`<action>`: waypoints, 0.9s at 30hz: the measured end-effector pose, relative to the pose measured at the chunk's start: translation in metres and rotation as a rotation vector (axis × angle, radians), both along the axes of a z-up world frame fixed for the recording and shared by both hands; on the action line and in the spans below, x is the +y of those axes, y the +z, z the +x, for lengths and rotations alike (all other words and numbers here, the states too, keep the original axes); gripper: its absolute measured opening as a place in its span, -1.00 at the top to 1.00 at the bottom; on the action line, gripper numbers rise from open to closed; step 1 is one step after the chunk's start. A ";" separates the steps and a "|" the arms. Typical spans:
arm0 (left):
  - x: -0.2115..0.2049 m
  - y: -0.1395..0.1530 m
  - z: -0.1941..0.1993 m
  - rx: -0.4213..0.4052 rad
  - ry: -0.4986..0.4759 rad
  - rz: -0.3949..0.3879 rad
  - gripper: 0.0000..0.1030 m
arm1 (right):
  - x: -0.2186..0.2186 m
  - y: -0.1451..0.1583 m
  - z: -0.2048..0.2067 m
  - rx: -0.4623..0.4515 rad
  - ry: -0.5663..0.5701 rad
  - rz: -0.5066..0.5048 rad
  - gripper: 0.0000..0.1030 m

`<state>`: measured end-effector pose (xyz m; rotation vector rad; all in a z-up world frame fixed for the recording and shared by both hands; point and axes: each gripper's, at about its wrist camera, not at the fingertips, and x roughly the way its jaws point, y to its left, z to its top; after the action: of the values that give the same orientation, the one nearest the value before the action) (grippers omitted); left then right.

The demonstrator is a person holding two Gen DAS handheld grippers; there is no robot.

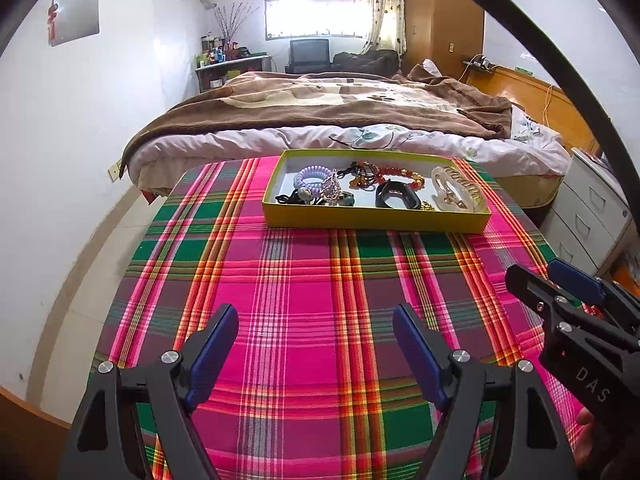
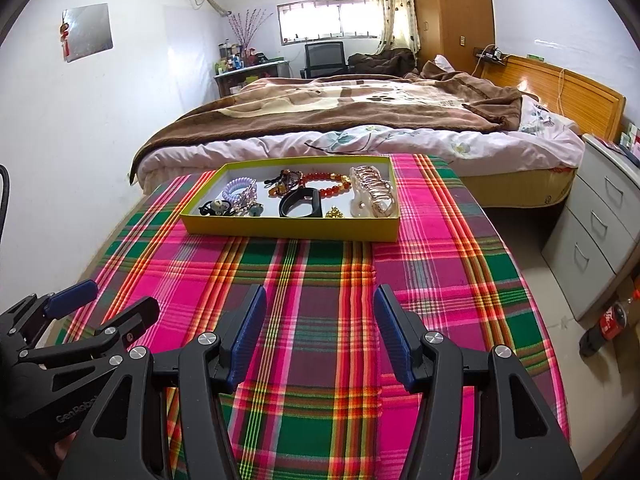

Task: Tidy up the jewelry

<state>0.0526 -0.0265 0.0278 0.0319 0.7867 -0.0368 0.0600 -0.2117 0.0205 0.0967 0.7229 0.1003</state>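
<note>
The left gripper [image 1: 316, 322] and the right gripper [image 2: 320, 304] both hover with jaws apart and nothing between their ribbed blue pads, above a woven plaid tablecloth [image 1: 304, 288] of pink, green and orange. Farther along the cloth lies a shallow yellow cardboard tray [image 2: 288, 227], pale inside, holding a coiled lilac hair tie [image 2: 236, 190], a glossy black bangle [image 2: 301, 205], an amber bead bracelet [image 2: 328, 179] and a clear plastic claw clip [image 2: 372, 196]; no obstacle lies between jaws and tray. Beyond it stands a bed [image 2: 360, 136] under a fuzzy brown blanket; grey drawers [image 2: 600, 236] flank it on the right.
</note>
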 end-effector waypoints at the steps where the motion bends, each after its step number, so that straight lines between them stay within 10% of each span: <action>1: 0.000 0.000 -0.001 -0.002 0.000 -0.001 -0.54 | 0.000 0.000 0.000 0.000 -0.001 0.000 -0.09; 27: 0.000 0.000 -0.002 0.008 0.006 -0.018 -0.54 | -0.003 0.000 -0.001 0.001 -0.003 0.008 -0.09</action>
<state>0.0507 -0.0265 0.0280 0.0124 0.7939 -0.0379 0.0590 -0.2148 0.0201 0.1057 0.7238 0.1001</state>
